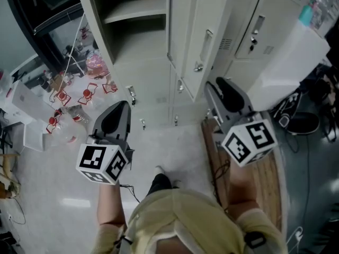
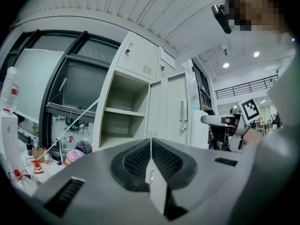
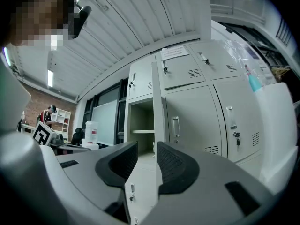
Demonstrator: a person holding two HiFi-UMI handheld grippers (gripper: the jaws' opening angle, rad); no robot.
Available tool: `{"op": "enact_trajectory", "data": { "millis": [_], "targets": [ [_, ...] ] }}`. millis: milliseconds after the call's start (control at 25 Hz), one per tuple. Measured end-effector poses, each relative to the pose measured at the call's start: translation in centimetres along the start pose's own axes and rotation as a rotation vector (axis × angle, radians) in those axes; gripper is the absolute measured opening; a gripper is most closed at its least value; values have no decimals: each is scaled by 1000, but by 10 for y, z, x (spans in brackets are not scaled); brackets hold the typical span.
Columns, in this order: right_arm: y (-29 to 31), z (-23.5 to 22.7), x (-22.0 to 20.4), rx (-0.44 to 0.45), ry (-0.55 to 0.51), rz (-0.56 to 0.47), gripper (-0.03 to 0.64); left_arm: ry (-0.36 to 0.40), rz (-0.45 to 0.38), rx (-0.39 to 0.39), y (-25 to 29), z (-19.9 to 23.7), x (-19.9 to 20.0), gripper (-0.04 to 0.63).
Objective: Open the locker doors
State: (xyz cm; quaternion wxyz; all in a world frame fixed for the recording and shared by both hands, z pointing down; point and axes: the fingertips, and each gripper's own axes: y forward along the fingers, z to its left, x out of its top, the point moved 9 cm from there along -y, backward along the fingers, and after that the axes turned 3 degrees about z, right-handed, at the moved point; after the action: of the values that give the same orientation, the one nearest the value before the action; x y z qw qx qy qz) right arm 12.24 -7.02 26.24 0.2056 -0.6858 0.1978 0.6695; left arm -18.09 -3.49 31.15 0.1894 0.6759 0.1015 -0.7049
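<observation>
A row of pale grey lockers [image 1: 159,67] stands ahead. One tall compartment [image 1: 135,9] is open, showing a shelf [image 2: 124,111]. To its right, a door with a metal handle [image 1: 204,44] stands ajar, its edge [image 3: 154,102] facing me. Farther right is a shut door with a handle and key [image 3: 233,121]. My left gripper [image 1: 119,107] hangs in front of the lockers, its jaws shut with nothing in them [image 2: 150,144]. My right gripper [image 1: 220,86] is held near the ajar door without touching it. Its jaws are open [image 3: 146,156] and hold nothing.
Bottles with red tags [image 1: 85,97] and a pink bag [image 1: 97,62] litter the floor at the left. A large white box [image 1: 288,62] leans at the right above dark shoes [image 1: 302,121]. A wooden board [image 1: 265,179] lies under my right arm.
</observation>
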Motion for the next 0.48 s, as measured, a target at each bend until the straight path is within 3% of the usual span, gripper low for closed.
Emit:
{"op": "enact_trajectory", "data": {
  "millis": [480],
  "targets": [
    [-7, 22, -20, 119, 39, 12, 123, -4, 13, 134, -50, -8, -11, 3]
  ]
}}
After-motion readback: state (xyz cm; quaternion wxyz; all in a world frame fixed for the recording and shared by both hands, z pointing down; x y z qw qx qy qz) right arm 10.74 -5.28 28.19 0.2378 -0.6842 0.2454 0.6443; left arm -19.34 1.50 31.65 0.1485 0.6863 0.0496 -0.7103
